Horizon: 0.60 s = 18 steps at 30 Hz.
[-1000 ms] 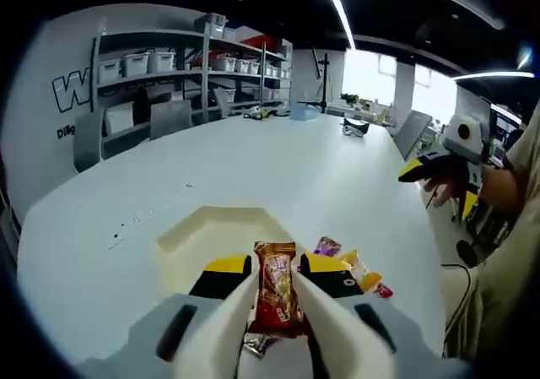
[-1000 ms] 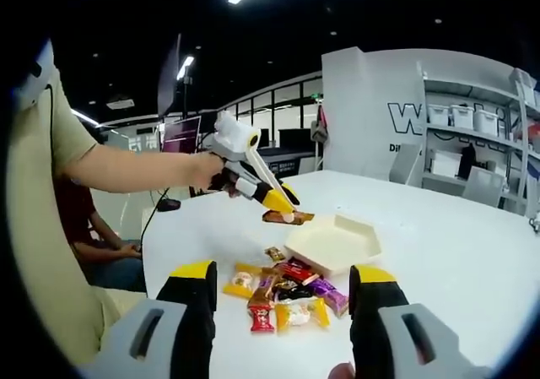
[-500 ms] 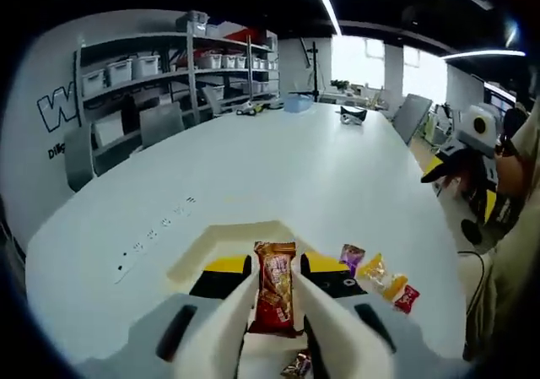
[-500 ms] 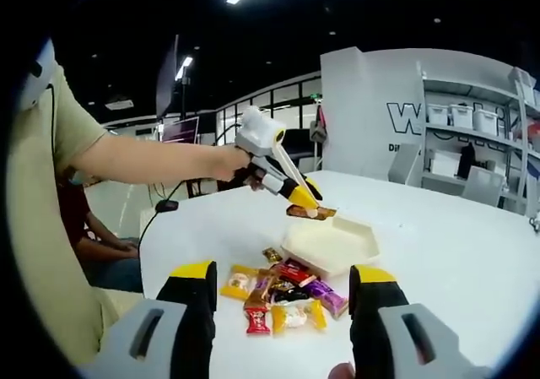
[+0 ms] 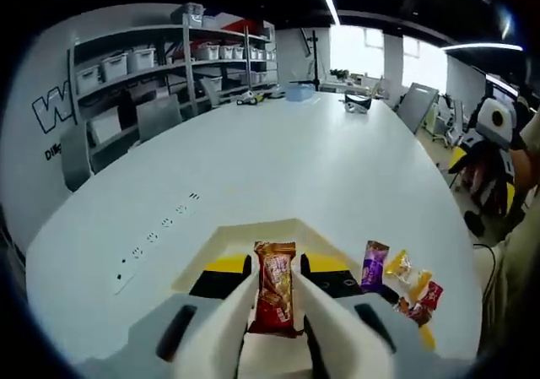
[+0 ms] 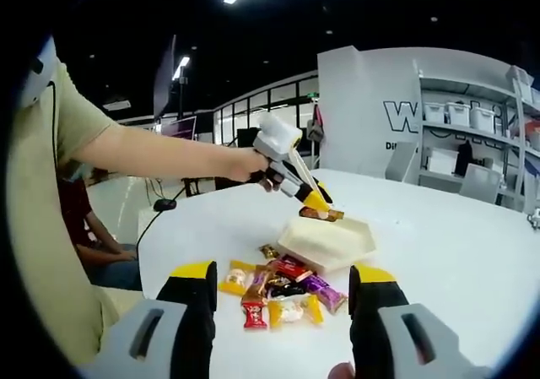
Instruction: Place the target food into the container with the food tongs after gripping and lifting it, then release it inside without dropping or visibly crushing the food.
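Left gripper [image 5: 274,299] jaws clamp a red-brown snack packet [image 5: 275,296], held upright between them above the cream container [image 5: 221,246]. Right gripper [image 6: 281,311] jaws spread wide, nothing between; candy pile [image 6: 278,289] lies ahead between them.

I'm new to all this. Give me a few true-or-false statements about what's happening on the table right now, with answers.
1. The left gripper holds a red-brown snack packet. True.
2. The packet already lies loose inside the tray. False: it is held between the jaws above the tray.
3. A pile of wrapped candies lies on the table beside the tray. True.
4. The right gripper is clamped on a candy. False: its jaws are apart, holding nothing.
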Available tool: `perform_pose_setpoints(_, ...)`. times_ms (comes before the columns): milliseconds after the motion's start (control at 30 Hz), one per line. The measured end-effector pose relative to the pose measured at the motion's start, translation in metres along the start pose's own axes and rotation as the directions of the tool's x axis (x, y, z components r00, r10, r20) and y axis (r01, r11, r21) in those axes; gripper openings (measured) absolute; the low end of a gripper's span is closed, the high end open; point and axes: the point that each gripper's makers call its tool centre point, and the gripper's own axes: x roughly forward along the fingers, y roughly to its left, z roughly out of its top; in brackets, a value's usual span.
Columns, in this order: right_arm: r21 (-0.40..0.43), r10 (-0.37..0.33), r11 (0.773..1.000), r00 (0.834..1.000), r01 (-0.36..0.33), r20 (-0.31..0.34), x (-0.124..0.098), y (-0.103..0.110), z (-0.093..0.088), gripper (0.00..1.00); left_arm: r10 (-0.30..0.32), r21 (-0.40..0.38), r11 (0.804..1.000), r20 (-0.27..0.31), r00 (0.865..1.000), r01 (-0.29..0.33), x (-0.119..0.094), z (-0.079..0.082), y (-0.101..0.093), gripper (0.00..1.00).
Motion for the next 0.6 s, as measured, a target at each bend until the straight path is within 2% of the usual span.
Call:
perform_pose_setpoints(233, -0.001, 0.005, 1.0, 1.0, -0.005, -0.003, 0.002, 0.002, 0.0, 0.61, 0.007, -0.004, 1.0, 0.01, 1.0, -0.007, 0.004, 0.004, 0.013, 0.22)
perform_pose_setpoints(600, -0.004, 0.007, 1.0, 1.0, -0.007, -0.002, 0.002, 0.004, 0.0, 0.61, 0.028, 0.007, 1.0, -0.024, 0.999, -0.028, 0.01, 0.005, 0.017, 0.22)
